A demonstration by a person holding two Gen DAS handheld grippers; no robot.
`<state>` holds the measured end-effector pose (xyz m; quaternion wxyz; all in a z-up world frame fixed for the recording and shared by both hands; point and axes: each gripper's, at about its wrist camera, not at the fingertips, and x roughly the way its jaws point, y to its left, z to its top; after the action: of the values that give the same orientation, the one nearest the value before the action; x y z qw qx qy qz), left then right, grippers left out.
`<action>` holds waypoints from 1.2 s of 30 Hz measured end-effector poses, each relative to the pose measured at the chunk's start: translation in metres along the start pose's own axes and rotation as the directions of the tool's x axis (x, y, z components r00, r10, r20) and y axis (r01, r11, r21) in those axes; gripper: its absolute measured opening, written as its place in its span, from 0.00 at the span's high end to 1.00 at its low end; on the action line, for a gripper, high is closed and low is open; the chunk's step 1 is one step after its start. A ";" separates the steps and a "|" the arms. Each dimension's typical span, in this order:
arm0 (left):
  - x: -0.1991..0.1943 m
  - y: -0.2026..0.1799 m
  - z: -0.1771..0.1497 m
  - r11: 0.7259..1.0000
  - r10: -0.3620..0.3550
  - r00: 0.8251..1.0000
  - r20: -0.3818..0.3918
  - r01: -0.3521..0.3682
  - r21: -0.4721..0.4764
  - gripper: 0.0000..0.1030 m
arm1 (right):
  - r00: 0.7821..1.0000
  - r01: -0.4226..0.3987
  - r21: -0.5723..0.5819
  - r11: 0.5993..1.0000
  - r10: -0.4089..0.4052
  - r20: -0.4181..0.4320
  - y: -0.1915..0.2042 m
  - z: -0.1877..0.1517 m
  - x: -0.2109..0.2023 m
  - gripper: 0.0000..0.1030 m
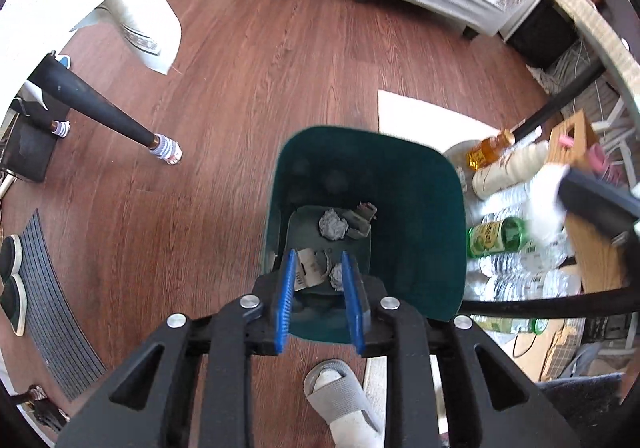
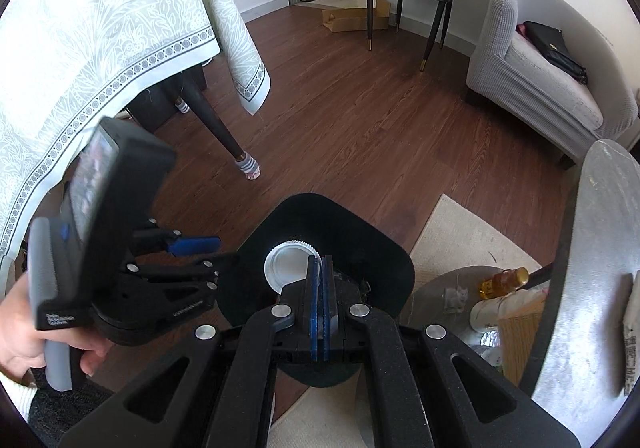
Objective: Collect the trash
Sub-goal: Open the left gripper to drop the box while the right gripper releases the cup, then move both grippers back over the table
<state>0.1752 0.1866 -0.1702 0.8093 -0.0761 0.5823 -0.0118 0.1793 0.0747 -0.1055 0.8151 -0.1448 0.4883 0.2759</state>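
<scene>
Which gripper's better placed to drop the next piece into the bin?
Right. The right gripper is shut on a white round plastic lid above the dark green bin; the left gripper is open, empty.

1. The trash bin [image 1: 416,208] is showing dark teal.
2. The left gripper [image 1: 319,268] is wearing blue pads on black arms.
3. The floor [image 1: 280,68] is showing reddish-brown woodgrain.
4. The tablecloth [image 2: 100,28] is displaying pale green leaf patterning with a dotted border.
5. The lid [image 2: 286,262] is looking white.
</scene>
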 end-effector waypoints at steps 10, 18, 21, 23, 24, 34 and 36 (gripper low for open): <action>-0.055 0.001 0.016 0.998 -0.028 0.984 0.176 0.038 -0.053 0.76 | 0.995 -0.004 -0.024 1.000 0.001 -0.101 0.010 -0.015 0.046 0.99; -0.089 -0.015 0.028 0.997 -0.053 0.962 0.266 0.066 -0.040 0.81 | 0.985 -0.005 -0.015 1.000 0.002 -0.172 0.004 -0.027 0.072 0.99; -0.098 -0.020 0.030 0.997 -0.059 0.957 0.284 0.072 -0.035 0.81 | 0.982 -0.014 -0.019 1.000 0.010 -0.190 0.005 -0.032 0.082 0.99; -0.103 -0.023 0.032 0.996 -0.062 0.956 0.288 0.076 -0.038 0.81 | 0.977 -0.037 -0.010 0.999 0.034 -0.211 0.005 -0.036 0.090 0.99; -0.106 -0.024 0.033 0.996 -0.062 0.954 0.292 0.077 -0.038 0.81 | 0.975 -0.056 0.001 0.998 0.055 -0.217 0.004 -0.037 0.094 0.99; -0.130 -0.033 0.037 0.996 -0.066 0.932 0.356 0.083 -0.031 0.81 | 0.966 -0.110 0.027 0.994 0.114 -0.232 0.007 -0.047 0.099 0.71; -0.134 -0.033 0.039 0.996 -0.066 0.929 0.365 0.086 -0.038 0.81 | 0.969 -0.115 0.014 0.993 0.116 -0.220 0.009 -0.046 0.095 0.71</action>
<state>0.1713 0.1728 -0.0280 0.8997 -0.1212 0.4192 -0.0133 0.1760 0.0879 -0.2107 0.7385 -0.1456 0.5834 0.3049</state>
